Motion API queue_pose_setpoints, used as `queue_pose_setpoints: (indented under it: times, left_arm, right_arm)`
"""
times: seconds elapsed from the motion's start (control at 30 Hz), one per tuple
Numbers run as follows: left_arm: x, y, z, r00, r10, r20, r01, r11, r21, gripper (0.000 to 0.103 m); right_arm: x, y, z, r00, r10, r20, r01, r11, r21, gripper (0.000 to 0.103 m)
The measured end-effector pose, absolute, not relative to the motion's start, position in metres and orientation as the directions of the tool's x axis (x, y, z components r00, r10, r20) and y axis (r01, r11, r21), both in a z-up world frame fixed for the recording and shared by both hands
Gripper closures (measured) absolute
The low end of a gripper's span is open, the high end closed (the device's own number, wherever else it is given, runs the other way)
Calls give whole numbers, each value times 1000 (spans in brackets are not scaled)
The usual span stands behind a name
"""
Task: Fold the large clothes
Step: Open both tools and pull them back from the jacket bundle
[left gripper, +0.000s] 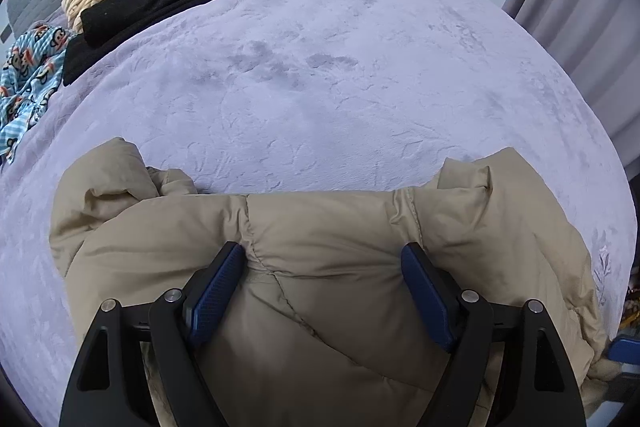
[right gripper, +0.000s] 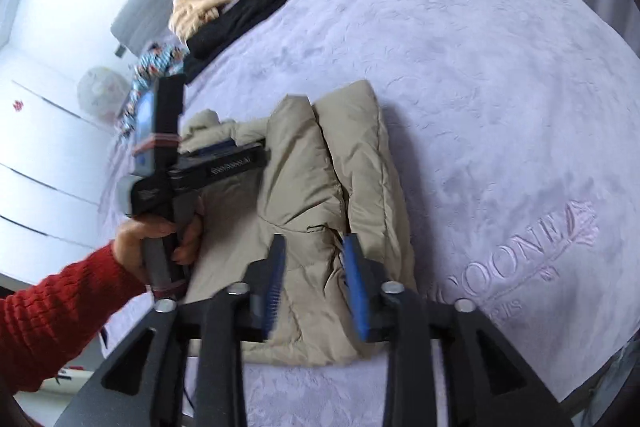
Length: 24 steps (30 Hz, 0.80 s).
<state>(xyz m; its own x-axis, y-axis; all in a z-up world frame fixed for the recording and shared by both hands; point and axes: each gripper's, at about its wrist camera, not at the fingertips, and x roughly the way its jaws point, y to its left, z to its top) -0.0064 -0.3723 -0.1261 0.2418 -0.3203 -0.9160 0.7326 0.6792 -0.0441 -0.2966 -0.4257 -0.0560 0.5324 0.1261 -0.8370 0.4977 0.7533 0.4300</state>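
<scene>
Soft even daylight, strong fisheye bending at edges, right wrist view motion-blurred

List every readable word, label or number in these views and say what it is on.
"OONE": large embossed letters on the lavender blanket; the start is hidden.
Smaller embossed letters below it: too faint to read.
White print on the left claw body: blurred, unreadable.
Left wrist view: no text.

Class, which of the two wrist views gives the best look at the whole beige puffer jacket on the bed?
The right wrist view: the beige puffer jacket shows nearly whole, folded into a bundle on the lavender bedspread. The left wrist view sits too close, showing only its near quilted part, cut off at the bottom.
</scene>
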Motion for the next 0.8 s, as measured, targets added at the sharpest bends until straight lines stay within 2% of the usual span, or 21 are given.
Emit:
queue_pose_setpoints:
  times: [0.13,0.23,0.37,0.57,0.67,0.8]
  left_arm:
    - [-8,-361,-112,284,-291,-914,705,709,-7,21]
    - [-14,-331,-90,291,-328,-899,680,732,-47,21]
    - [-29,-268,-72,277,-351,-894,634,766,-104,21]
    - [-68,-197,-96,156,-331,-931,587,789,-183,21]
    - [-74,-183,-113,97,-352,-931,550,799,-245,21]
    - [-73,-176,-115,92,-366,-926,548,795,-259,21]
  right_arm:
    - [-263,-418,-92,394,138,-909,551,756,354,66]
    - [-272,-417,-115,393,189,-900,600,689,407,67]
    - [-278,-412,-117,393,163,-905,626,674,393,67]
    - [-283,-396,-130,368,130,-921,653,669,355,67]
    - [-284,-390,-129,350,116,-930,673,660,335,67]
    - [-284,-379,-122,330,80,-940,672,679,294,67]
